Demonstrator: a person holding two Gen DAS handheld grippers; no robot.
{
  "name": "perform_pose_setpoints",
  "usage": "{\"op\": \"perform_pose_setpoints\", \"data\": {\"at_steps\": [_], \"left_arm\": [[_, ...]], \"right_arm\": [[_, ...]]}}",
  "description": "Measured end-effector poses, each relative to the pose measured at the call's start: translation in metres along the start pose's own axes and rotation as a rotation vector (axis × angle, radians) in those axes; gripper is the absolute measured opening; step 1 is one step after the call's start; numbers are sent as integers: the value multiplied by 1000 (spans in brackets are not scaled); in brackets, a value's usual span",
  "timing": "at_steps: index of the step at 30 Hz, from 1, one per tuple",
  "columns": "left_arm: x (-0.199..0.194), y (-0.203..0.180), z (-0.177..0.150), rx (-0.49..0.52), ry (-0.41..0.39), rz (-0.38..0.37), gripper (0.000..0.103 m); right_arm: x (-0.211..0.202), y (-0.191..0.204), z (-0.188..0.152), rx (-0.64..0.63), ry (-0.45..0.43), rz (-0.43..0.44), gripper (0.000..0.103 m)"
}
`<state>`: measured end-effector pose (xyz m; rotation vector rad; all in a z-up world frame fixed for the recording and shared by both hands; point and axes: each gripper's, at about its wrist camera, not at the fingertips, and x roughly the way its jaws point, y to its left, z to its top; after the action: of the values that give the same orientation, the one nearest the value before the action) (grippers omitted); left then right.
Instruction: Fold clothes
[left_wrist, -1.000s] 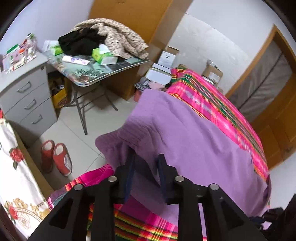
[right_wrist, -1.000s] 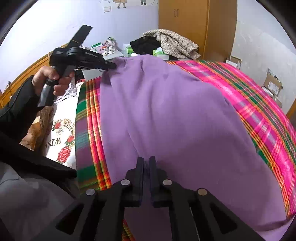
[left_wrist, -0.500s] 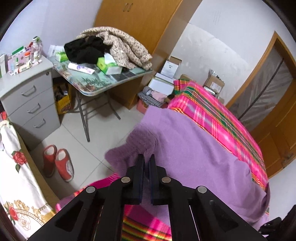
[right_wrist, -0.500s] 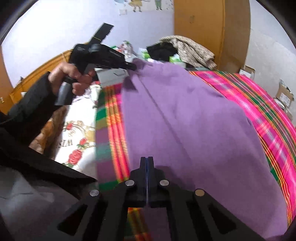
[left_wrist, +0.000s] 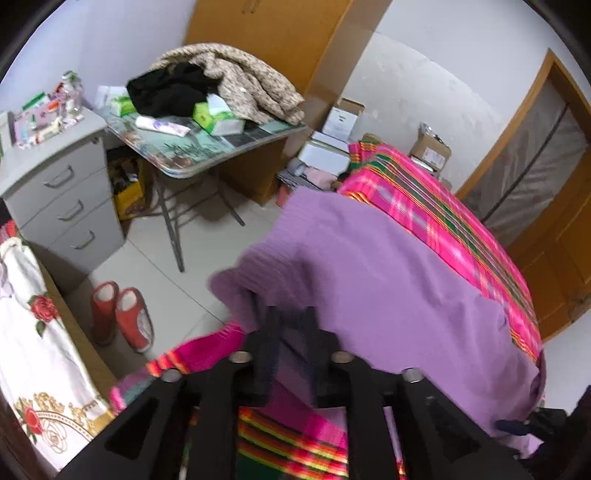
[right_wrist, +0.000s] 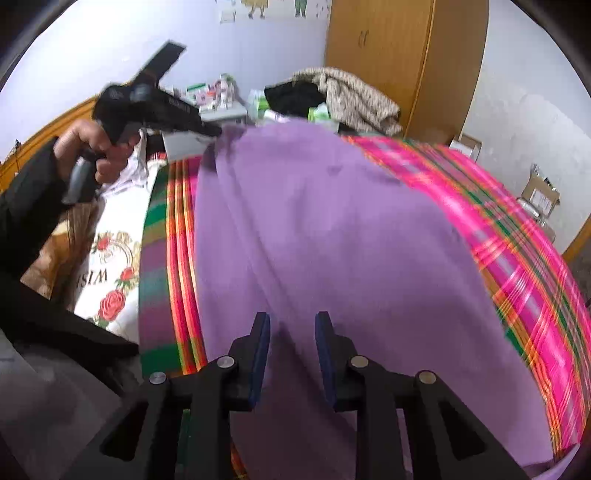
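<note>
Even, soft daylight; motion blur; fisheye-warped, dark corners

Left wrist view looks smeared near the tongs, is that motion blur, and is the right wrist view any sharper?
Left wrist view: the left tongs are smeared, their tips ghosted over the purple garment; the folding table behind is fairly sharp. Right wrist view: the right tongs are crisp, but the plaid bedspread and the far left tongs streak. Both views bend straight lines at the edges.
</note>
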<state>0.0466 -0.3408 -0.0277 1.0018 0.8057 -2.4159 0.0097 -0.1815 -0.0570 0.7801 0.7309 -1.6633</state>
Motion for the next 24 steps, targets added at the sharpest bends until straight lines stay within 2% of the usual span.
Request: {"op": "perform_pose_setpoints", "data": {"at_steps": [1, 5, 6, 7, 9, 10, 12, 17, 21, 24], "left_arm": [[4, -2, 0, -1, 9, -3, 25], [19, -3, 0, -24, 42, 33, 25], [22, -3, 0, -29, 47, 37, 25], [23, -4, 0, -27, 44, 39, 25], [21, -9, 0, -4, 25, 43, 16], [20, -10, 1, 4, 17, 44, 6], [17, -14, 2, 18, 3, 46, 3], [3, -10, 10, 22, -31, 16, 2], [-6, -2, 13, 27, -50, 19, 2], [2, 9, 10, 12, -19, 23, 2]], "right_arm": [[3, 0, -2, -2, 10, 4, 26], [9, -4, -6, 15, 23, 21, 23], [9, -5, -6, 19, 23, 19, 18], [9, -6, -6, 22, 24, 16, 5], [7, -8, -6, 32, 20, 22, 4], [6, -9, -5, 34, 17, 24, 4], [4, -8, -5, 35, 12, 30, 3], [-15, -8, 2, 36, -21, 68, 2], [-31, -2, 7, 34, -55, 122, 2], [-21, 7, 5, 29, -33, 155, 2]]}}
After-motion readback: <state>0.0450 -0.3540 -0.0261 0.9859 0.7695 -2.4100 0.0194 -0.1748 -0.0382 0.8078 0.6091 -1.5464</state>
